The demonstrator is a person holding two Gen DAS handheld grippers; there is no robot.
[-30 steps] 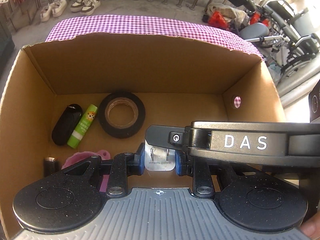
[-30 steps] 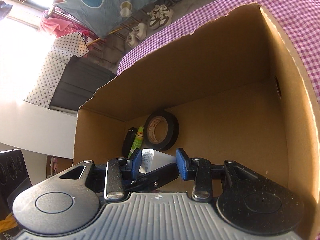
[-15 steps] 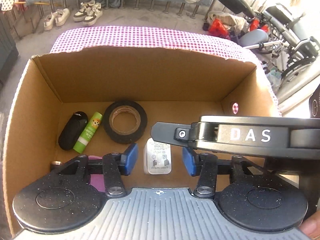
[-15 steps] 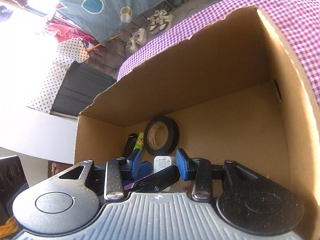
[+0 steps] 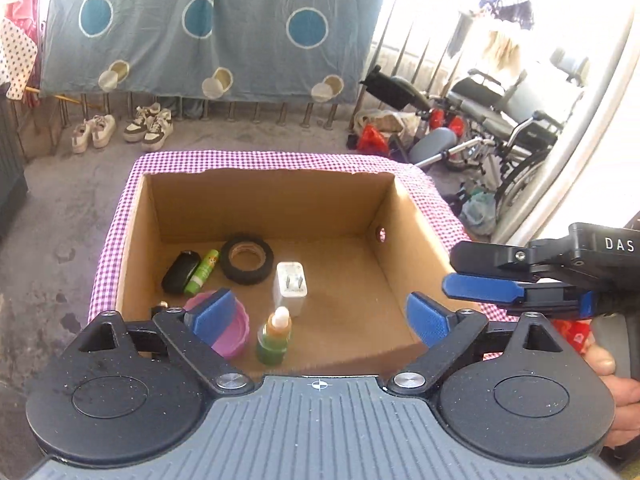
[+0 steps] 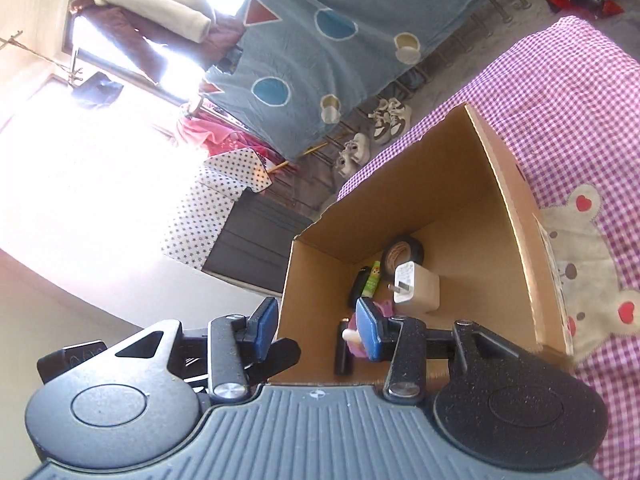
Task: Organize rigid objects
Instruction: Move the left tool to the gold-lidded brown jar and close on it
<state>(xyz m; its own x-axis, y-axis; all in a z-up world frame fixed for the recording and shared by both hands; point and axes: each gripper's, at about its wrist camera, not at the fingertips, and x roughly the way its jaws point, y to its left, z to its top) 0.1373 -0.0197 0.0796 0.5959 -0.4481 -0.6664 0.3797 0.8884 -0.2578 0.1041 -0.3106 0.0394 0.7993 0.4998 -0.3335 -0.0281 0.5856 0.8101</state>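
White charger (image 5: 289, 288) is seen lying in the cardboard box (image 5: 412, 248); left claw (image 5: 320, 316) and right claw (image 6: 318, 328) are opening, nothing held.

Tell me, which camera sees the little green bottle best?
The left wrist view. There the green bottle stands whole and upright near the front of the cardboard box, beside the pink lid. In the right wrist view, a blue pad hides it almost fully; only what looks like its pale cap peeks out.
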